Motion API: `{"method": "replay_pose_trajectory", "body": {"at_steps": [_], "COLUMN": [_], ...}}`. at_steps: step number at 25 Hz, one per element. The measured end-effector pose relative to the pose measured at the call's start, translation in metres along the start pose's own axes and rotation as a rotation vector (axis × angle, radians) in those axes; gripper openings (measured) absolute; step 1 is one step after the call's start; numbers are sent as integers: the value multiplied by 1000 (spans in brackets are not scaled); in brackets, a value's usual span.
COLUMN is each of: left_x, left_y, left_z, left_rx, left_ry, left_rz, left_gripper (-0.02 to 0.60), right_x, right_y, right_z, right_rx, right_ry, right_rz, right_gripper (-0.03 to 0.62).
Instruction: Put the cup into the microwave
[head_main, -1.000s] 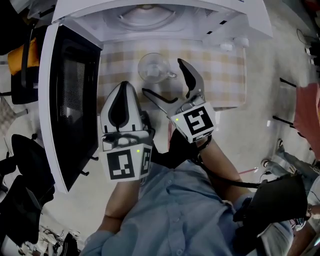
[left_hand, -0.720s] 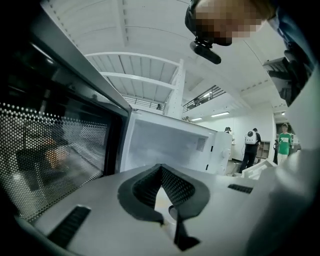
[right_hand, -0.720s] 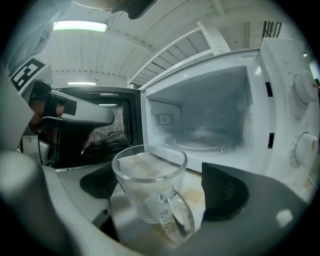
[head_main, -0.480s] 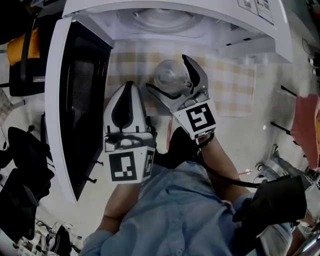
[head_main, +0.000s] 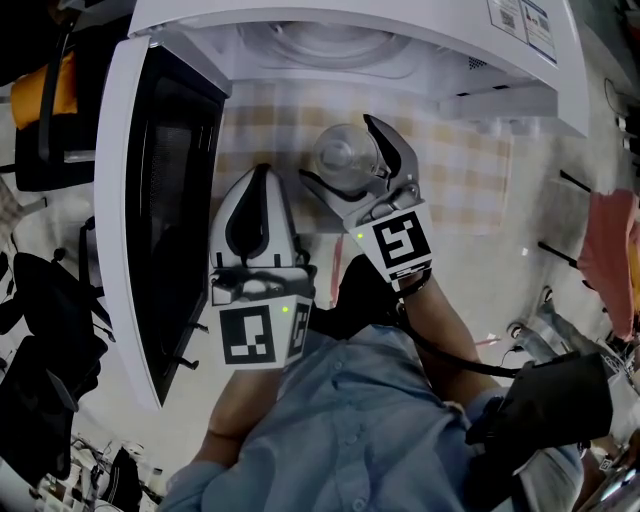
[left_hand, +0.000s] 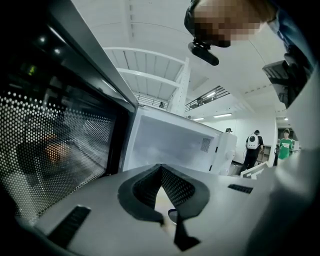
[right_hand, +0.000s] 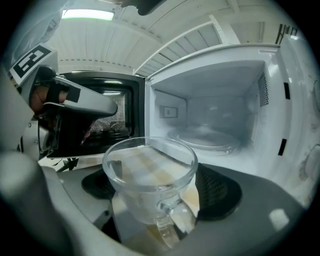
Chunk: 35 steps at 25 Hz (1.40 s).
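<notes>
Glass cup (right_hand: 149, 175) pinched in right gripper (head_main: 340, 150) jaws, frame centre, just in front of open microwave (right_hand: 220, 95). Left gripper (head_main: 254, 172) jaws pressed together, beside door (head_main: 160, 200).

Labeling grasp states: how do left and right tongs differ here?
The left tongs are shut and empty; the right tongs are clamped on the glass cup. The left tongs sit by the open door; the right tongs point into the microwave. Both carry a marker cube.
</notes>
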<state>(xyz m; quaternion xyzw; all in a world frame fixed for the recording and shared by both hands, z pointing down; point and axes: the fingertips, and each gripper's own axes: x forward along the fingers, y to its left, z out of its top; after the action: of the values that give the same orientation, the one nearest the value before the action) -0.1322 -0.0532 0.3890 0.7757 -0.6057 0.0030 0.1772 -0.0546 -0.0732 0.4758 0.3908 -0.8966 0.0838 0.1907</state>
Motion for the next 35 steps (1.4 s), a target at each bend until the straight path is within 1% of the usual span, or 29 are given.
{"method": "replay_pose_trajectory", "body": {"at_steps": [1, 3, 4, 14, 19, 23, 31, 35], "left_x": [0, -1, -2, -11, -21, -27, -47, -61], "left_y": [1, 2, 3, -2, -11, -24, -63, -86], "left_z": [0, 1, 2, 10, 18, 29, 52, 59], "left_rx": [-1, -1, -1, 8, 10, 20, 54, 82], "left_ry": [1, 2, 3, -11, -22, -36, -75, -94], "left_rz": [2, 4, 5, -5, -3, -4, 21, 68], "left_gripper": [6, 6, 6, 6, 6, 6, 6, 6], "right_x": [0, 0, 0, -7, -17, -28, -64, -84], "right_y": [1, 4, 6, -1, 1, -1, -6, -8], "right_z": [0, 0, -1, 0, 10, 26, 54, 55], "right_rx": [-7, -23, -25, 31, 44, 32, 36, 31], "right_ry": [2, 4, 7, 2, -12, -30, -68, -73], "right_rz": [0, 4, 3, -47, -47, -46, -10, 40], "right_gripper": [453, 396, 380, 377, 377, 376, 376, 376]}}
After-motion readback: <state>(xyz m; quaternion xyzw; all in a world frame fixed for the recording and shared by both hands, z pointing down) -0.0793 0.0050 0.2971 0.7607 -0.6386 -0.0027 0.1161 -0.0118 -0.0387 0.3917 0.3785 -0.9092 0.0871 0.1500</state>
